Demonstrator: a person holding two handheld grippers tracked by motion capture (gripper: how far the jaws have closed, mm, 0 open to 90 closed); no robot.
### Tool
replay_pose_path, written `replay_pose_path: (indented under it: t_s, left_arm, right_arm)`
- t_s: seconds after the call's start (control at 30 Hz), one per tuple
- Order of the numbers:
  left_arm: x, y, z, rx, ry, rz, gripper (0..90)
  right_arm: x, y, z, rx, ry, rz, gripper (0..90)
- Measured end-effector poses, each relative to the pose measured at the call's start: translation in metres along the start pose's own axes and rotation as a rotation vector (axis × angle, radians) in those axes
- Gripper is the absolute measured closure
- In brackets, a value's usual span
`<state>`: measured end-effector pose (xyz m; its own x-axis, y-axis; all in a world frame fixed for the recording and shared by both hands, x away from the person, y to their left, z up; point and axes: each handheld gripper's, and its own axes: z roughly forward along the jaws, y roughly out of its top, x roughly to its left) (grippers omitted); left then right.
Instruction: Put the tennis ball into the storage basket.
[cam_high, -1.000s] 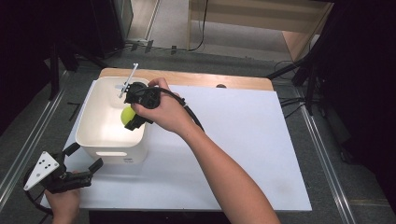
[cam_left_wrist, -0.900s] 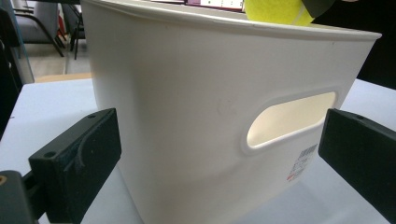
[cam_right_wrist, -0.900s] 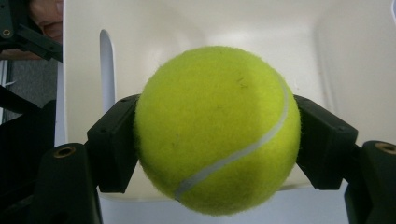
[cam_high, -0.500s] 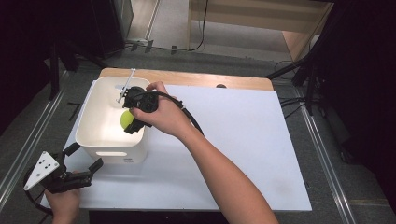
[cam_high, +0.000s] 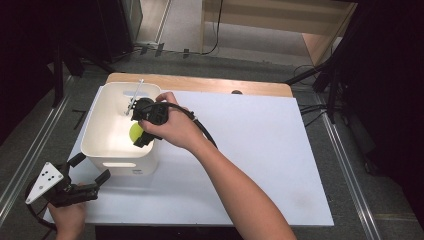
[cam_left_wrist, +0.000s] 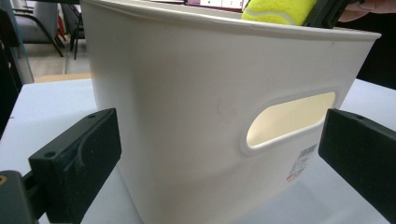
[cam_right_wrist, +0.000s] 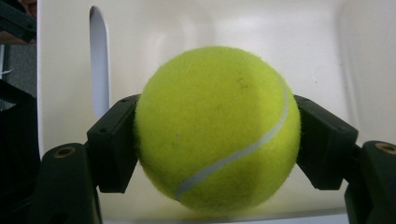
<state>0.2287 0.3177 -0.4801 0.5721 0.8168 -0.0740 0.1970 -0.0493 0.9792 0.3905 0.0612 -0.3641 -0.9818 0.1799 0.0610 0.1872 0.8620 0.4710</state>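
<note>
- Since a second ago, your right gripper (cam_high: 141, 131) has carried the tennis ball (cam_high: 136, 133) a little further left and down, inside the white bin's (cam_high: 97, 147) near right wall; your left hand has barely shifted.
- That bin sits at the left end of the white board (cam_high: 260, 150) and fences the ball on every side. A thin metal rod (cam_high: 136, 94) slants over its far rim, just beyond your right hand (cam_high: 172, 129).
- In the right gripper view, the ball (cam_right_wrist: 217, 128) sits squarely between both jaws, the bin's pale wall (cam_right_wrist: 196, 28) behind it.
- Your right gripper pinches the ball on both sides.
- Your left gripper (cam_high: 85, 172) rests near the bin's front corner, jaws spread wide and holding nothing, facing its handle slot (cam_left_wrist: 289, 119).
</note>
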Motion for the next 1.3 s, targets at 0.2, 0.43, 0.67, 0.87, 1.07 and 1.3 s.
replay_pose_path:
  t_s: [0.2,0.43,0.67,0.87,1.07,1.3]
  left_arm:
    - [0.0,0.0,0.0,0.001,-0.001,0.0,0.0]
    - [0.0,0.0,0.0,-0.002,-0.002,0.0,0.0]
    - [0.0,0.0,0.0,0.0,-0.003,0.001,0.0]
    - [0.0,0.0,0.0,0.0,0.0,0.0,0.0]
    - [0.0,0.0,0.0,-0.001,-0.001,0.0,0.0]
    - [0.0,0.0,0.0,-0.003,0.0,-0.002,0.0]
  right_arm:
    - [0.001,-0.001,0.005,0.01,0.004,-0.005,23.1]
    - [0.002,-0.001,0.01,0.04,0.006,-0.006,23.0]
    - [0.005,-0.001,0.013,0.052,-0.014,-0.029,21.1]
    - [0.004,-0.001,0.006,0.019,-0.033,-0.007,11.2]
    - [0.002,-0.005,-0.004,-0.021,-0.043,0.007,11.1]
    - [0.001,-0.011,-0.018,-0.051,-0.07,0.019,10.8]
